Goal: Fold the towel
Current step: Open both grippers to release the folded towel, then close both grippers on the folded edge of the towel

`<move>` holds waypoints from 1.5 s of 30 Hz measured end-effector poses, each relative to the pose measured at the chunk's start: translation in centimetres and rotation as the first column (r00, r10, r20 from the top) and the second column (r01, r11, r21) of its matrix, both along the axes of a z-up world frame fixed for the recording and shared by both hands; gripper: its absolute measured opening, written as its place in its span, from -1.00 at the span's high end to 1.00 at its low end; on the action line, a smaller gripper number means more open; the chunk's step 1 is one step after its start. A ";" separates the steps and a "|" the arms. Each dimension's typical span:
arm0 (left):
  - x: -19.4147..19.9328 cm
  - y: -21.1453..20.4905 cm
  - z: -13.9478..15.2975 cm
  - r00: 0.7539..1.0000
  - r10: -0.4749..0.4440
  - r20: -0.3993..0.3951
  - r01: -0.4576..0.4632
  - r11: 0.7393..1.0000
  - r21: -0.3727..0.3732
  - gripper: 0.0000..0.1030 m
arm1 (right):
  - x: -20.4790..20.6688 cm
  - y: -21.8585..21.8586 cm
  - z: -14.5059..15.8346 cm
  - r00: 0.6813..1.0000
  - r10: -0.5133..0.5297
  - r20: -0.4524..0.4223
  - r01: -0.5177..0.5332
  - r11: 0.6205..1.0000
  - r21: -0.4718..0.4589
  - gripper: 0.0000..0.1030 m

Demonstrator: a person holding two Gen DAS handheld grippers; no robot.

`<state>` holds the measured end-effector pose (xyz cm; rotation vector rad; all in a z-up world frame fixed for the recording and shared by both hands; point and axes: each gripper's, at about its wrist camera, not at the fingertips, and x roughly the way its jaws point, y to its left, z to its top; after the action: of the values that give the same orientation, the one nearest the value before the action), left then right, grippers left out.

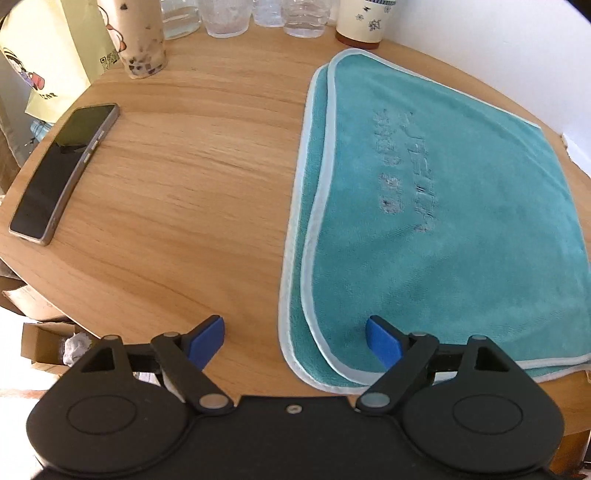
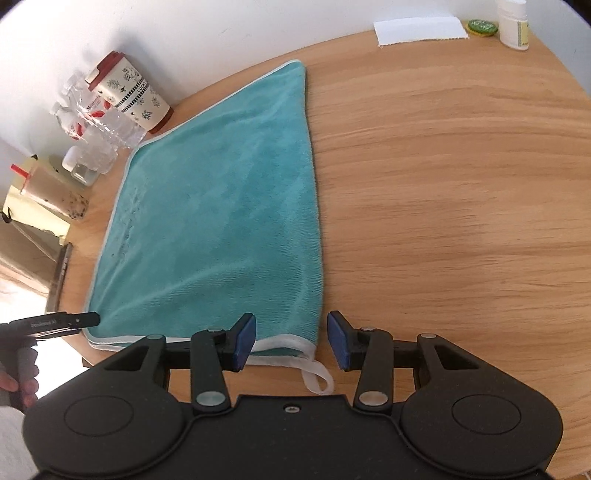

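A teal towel [image 1: 436, 221] with pale edging lies flat on the wooden table [image 1: 177, 177], folded once so two layers show along its left edge. My left gripper [image 1: 295, 341] is open over the towel's near left corner, its right pad above the cloth. In the right wrist view the same towel [image 2: 221, 229] lies left of centre, with a white hanging loop [image 2: 317, 380] at its near right corner. My right gripper [image 2: 291, 341] is open, straddling that corner. Nothing is held.
A dark phone [image 1: 62, 170] lies at the table's left edge. Cups, clear bottles and a milk tea drink [image 1: 142, 40] stand along the far edge by the wall. A white paper [image 2: 419, 31], a green lid and a white bottle sit far right. The person's hand [image 2: 14, 380] holds the left gripper.
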<state>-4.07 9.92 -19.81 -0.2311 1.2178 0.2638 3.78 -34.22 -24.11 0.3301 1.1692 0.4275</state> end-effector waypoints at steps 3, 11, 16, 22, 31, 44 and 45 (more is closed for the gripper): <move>0.1 0.3 0.1 1.000 -0.001 -0.004 0.001 1.000 -0.013 -0.66 | 0.1 0.4 0.0 1.000 0.004 -0.028 -0.004 1.000 0.017 0.07; 0.5 -0.1 0.1 0.994 -0.106 -0.026 0.105 0.994 -0.017 -0.37 | 0.2 1.3 0.2 0.999 -0.033 -0.044 0.033 0.999 -0.012 0.10; 0.6 -0.1 0.6 0.983 -0.182 0.017 0.183 0.979 -0.087 0.62 | 0.1 0.9 -0.2 0.995 -0.062 -0.076 0.062 0.998 0.004 0.55; 1.0 0.9 0.4 0.986 -0.164 0.010 0.164 0.975 -0.151 0.76 | 0.1 1.0 -0.2 0.992 -0.081 -0.099 0.082 0.997 -0.001 0.74; 1.9 1.4 1.0 0.975 -0.221 -0.034 0.212 0.963 -0.169 0.86 | -1.0 1.2 1.2 0.994 -0.061 -0.095 0.061 0.998 -0.010 0.86; 4.0 2.3 6.2 0.949 -0.303 -0.086 0.276 0.931 -0.238 0.87 | -4.0 0.1 6.6 0.984 -0.124 -0.125 0.131 0.990 0.056 0.86; 4.4 2.4 6.7 0.950 -0.304 -0.075 0.278 0.930 -0.242 0.87 | -3.6 0.2 7.6 0.987 -0.128 -0.101 0.135 0.989 0.068 0.86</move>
<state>0.31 12.33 -13.07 -0.2327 1.3759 -0.1260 0.19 -33.97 -16.48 0.4947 1.2190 0.3437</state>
